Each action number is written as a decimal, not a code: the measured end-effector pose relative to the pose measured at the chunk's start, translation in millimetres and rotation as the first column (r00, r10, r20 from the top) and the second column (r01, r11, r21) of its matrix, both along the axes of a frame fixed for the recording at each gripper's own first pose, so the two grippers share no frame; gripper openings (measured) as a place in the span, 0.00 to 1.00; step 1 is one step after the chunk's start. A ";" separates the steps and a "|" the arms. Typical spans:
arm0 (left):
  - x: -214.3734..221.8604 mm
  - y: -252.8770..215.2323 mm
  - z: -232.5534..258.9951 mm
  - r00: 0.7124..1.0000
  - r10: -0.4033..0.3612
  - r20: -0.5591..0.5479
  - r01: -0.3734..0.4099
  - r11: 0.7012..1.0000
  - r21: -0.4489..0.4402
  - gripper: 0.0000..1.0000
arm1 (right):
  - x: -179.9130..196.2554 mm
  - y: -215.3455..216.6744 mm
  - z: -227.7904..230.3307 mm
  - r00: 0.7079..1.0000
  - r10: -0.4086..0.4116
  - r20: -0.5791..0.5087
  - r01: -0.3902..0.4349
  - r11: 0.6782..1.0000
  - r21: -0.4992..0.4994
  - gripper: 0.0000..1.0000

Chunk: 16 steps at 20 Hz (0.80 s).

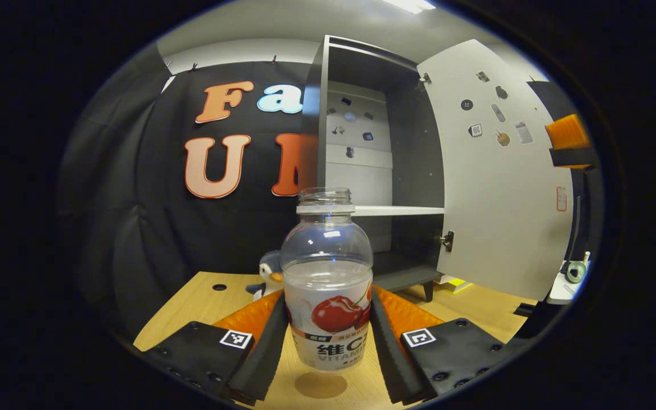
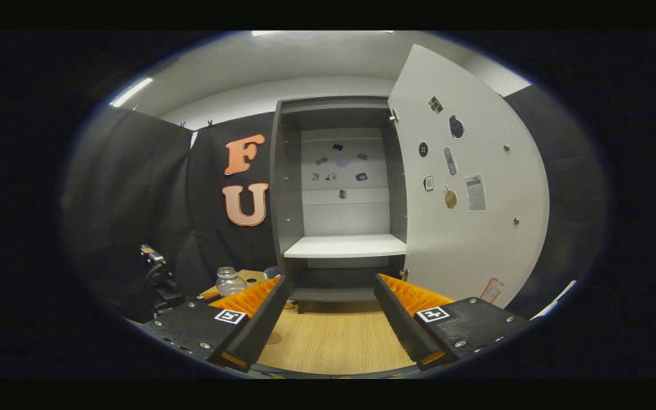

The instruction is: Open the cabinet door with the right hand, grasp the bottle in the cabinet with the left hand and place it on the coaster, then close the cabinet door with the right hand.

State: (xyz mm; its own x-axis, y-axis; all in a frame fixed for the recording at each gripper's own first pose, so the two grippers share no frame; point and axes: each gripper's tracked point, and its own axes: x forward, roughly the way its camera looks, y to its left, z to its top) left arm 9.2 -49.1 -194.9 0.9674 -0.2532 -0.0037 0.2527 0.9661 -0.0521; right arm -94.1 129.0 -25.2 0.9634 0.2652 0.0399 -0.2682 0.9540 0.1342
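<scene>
Clear plastic makes up the bottle [image 1: 328, 279], which is uncapped, carries a label with a cherry picture and is seen upright in the left gripper view between the two fingers of the left gripper [image 1: 328, 336]. Both fingers are pressed against its lower sides, so the bottle is gripped. Its base is seen slightly above the wooden table [image 1: 203, 302], with a round brown coaster [image 1: 320, 385] just under it; whether the two touch cannot be told. Behind it stands the dark cabinet [image 1: 362, 142], its white door [image 1: 499, 171] swung wide open to the right and a pale shelf [image 1: 399, 210] shown bare inside. A small penguin-like toy [image 1: 270, 272] is partly hidden behind the bottle. In the right gripper view, the right gripper [image 2: 332, 319] is held with its fingers spread well apart and nothing between them, facing the open cabinet [image 2: 339, 199] and its door [image 2: 470, 188]. The bottle [image 2: 229, 282] is seen far off at the left, above the table [image 2: 333, 339].
</scene>
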 end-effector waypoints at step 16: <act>17.3 5.5 -115.2 0.998 0.048 -0.045 -0.046 0.998 0.037 0.81 | 21.7 1.7 -13.8 0.993 -0.120 0.016 0.121 0.989 -0.088 0.93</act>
